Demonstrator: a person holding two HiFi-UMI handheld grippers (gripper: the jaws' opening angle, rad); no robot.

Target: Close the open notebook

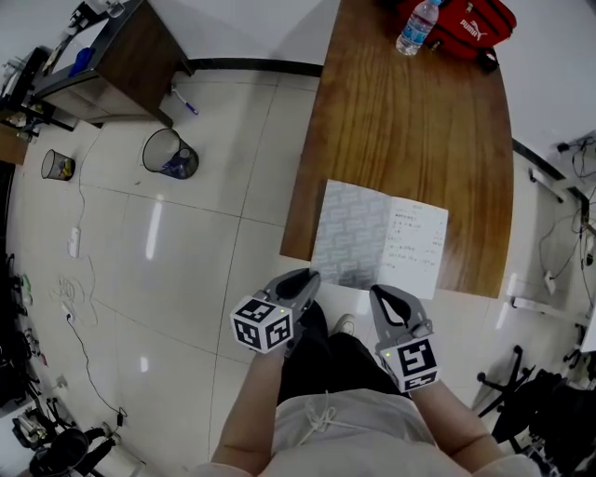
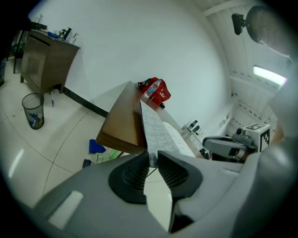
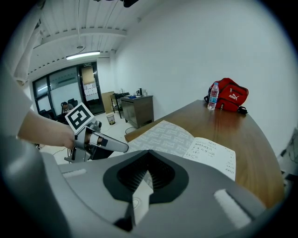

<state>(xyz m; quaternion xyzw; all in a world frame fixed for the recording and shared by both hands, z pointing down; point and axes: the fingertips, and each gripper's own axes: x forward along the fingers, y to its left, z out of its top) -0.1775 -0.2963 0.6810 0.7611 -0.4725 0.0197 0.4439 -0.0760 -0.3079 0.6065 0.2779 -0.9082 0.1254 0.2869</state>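
Wooden tabletop (image 1: 410,140): open notebook (image 1: 382,238) at near edge, water bottle (image 1: 416,28) beside red bag (image 1: 470,20) at far edge.

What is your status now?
Left gripper jaws closing at corner of open grey-patterned paper notebook, flat on brown wooden table. Right gripper shut, empty. Nothing on it.

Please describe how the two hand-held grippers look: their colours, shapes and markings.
The left gripper and the right gripper both have smooth grey plastic bodies, black ribbed pads and a white cube with black square markers. The left jaws are closing, with the corner of the open grey-patterned notebook between them.
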